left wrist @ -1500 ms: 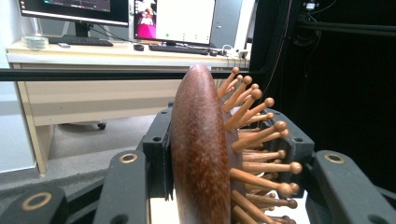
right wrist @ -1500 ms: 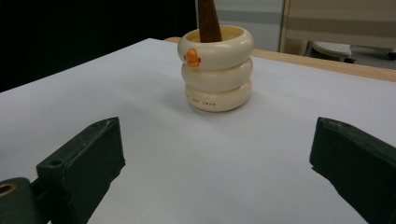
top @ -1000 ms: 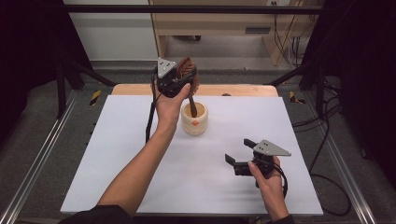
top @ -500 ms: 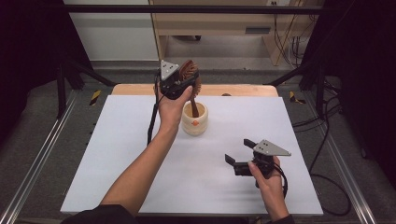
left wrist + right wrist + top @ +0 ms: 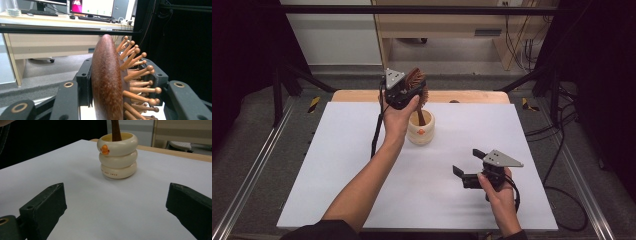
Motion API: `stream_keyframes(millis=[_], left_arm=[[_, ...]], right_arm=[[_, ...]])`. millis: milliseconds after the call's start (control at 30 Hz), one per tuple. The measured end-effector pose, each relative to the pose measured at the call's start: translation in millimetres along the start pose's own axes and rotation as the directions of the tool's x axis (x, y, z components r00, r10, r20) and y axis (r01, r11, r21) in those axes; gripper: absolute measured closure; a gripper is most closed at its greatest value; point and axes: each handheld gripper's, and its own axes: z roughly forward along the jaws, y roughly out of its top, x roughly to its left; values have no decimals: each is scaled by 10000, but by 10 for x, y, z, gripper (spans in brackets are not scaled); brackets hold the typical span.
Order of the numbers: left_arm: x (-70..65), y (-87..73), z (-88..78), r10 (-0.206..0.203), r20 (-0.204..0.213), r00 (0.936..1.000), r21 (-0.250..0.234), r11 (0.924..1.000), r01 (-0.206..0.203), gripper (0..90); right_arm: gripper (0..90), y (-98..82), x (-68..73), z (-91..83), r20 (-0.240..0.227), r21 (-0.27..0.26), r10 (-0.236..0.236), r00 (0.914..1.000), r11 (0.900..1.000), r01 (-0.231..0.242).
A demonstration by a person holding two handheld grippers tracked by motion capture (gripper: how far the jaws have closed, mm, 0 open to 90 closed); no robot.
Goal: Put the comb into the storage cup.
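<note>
A dark wooden hairbrush [image 5: 416, 79] with ball-tipped wooden pins is held upright above a cream ring-stacked cup [image 5: 420, 131] that bears an orange mark. The brush handle [image 5: 420, 117] reaches down into the cup. My left gripper [image 5: 413, 86] is shut on the brush head; in the left gripper view the hairbrush [image 5: 107, 80] fills the gap between the jaws of the left gripper [image 5: 120, 83]. My right gripper [image 5: 468, 161] rests low over the white sheet at the front right, open with nothing between its fingers. In the right gripper view the right gripper [image 5: 116, 207] faces the cup [image 5: 117, 157] and the handle [image 5: 115, 130].
A white sheet [image 5: 337, 165] covers the table, and the wooden table edge [image 5: 472, 96] shows at the back. Metal rails [image 5: 252, 170] run along both sides. Cables [image 5: 557, 130] lie on the floor at the right. A desk [image 5: 37, 22] stands beyond.
The left hand with the brush has shifted very slightly down and to the right over the cup. The right hand has kept still.
</note>
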Motion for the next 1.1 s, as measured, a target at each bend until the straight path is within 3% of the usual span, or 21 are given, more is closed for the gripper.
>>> stream_keyframes(millis=[1100], left_arm=[[44, -129, 33, -267, -90, 9996, 131, 9996, 268, 496]], right_arm=[[33, -4, 7, 2, -48, 30, 4, 10000, 10000, -4]])
